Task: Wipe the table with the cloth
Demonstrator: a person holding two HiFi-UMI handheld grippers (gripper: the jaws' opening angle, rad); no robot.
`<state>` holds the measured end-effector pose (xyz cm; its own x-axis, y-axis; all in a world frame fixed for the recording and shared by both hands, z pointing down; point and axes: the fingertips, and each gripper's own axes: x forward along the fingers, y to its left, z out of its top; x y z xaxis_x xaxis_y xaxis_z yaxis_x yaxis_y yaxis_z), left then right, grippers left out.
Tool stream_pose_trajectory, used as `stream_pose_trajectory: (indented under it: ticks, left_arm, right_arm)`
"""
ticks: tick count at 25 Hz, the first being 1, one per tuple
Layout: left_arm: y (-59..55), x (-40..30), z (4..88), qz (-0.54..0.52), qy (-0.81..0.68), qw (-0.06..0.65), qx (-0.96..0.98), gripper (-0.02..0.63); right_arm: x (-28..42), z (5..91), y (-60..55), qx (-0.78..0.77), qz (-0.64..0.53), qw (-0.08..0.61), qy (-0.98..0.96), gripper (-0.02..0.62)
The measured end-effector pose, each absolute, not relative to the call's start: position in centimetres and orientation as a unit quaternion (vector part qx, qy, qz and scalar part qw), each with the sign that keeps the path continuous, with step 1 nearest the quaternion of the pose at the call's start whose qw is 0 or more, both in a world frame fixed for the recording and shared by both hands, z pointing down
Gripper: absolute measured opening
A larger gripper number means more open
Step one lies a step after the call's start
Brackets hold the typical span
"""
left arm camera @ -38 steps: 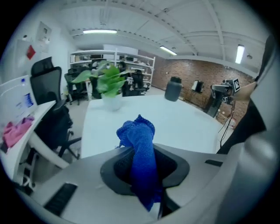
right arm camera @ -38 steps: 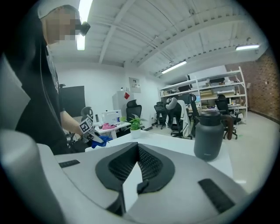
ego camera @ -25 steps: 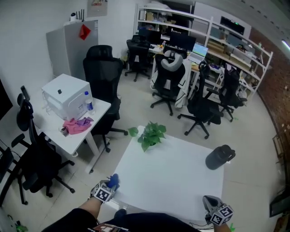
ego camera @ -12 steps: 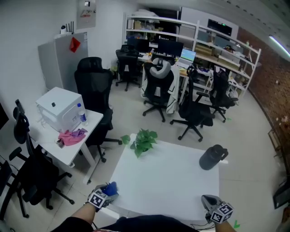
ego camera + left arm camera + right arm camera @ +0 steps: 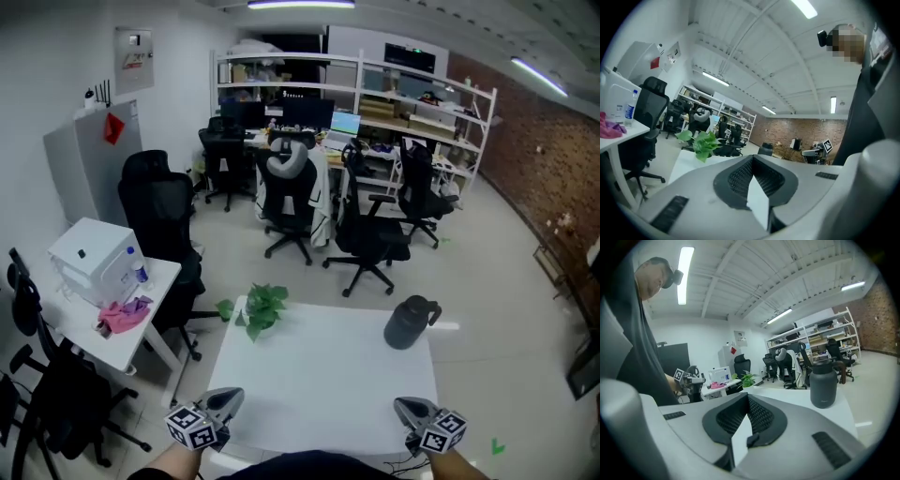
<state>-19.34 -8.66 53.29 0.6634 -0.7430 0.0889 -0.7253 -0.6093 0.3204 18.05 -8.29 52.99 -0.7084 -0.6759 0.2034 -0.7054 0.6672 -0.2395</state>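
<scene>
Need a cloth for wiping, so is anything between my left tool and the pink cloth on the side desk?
Nothing visible blocks it: only a floor gap separates the left tool from the pink cloth on the side desk.

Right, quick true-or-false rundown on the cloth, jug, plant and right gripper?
The crumpled pink cloth lies on the small white side desk. True.
The dark grey handled jug stands at the near left corner of the large white table. False: it stands at the far right corner.
The leafy green plant stands at that table's far left corner. True.
The right gripper grips the cloth. False: its jaws are together with nothing between them.
</scene>
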Motion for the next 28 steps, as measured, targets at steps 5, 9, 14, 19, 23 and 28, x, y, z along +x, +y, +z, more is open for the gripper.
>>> stream_pose_trajectory:
  ticks: [5,9,14,19,23,28]
  left_arm:
    - [-9.5,-15.2,55.3,-0.011,-0.388,0.185,0.903,0.006]
    - [-9.3,-13.3,55.9,0.005,-0.370,0.181,0.911,0.006]
    - [-8.9,-12.9,56.2,0.014,-0.365,0.188,0.912,0.006]
    - [-8.8,-13.2,56.3,0.018,-0.367,0.188,0.911,0.006]
    - [-8.6,-13.4,56.3,0.019,-0.366,0.189,0.911,0.006]
    - [-8.5,-13.8,56.4,0.018,-0.366,0.197,0.909,0.006]
  right_arm:
    - [19.2,53.4,-8.6,0.390,0.175,0.023,-0.904,0.009]
    - [20.1,53.4,-8.7,0.396,0.169,0.024,-0.902,0.009]
    - [20.4,53.3,-8.6,0.397,0.157,0.034,-0.904,0.009]
    - [20.4,53.4,-8.6,0.397,0.155,0.037,-0.904,0.009]
    - [20.3,53.3,-8.7,0.396,0.153,0.040,-0.905,0.009]
    - [19.9,53.3,-8.7,0.393,0.151,0.043,-0.906,0.009]
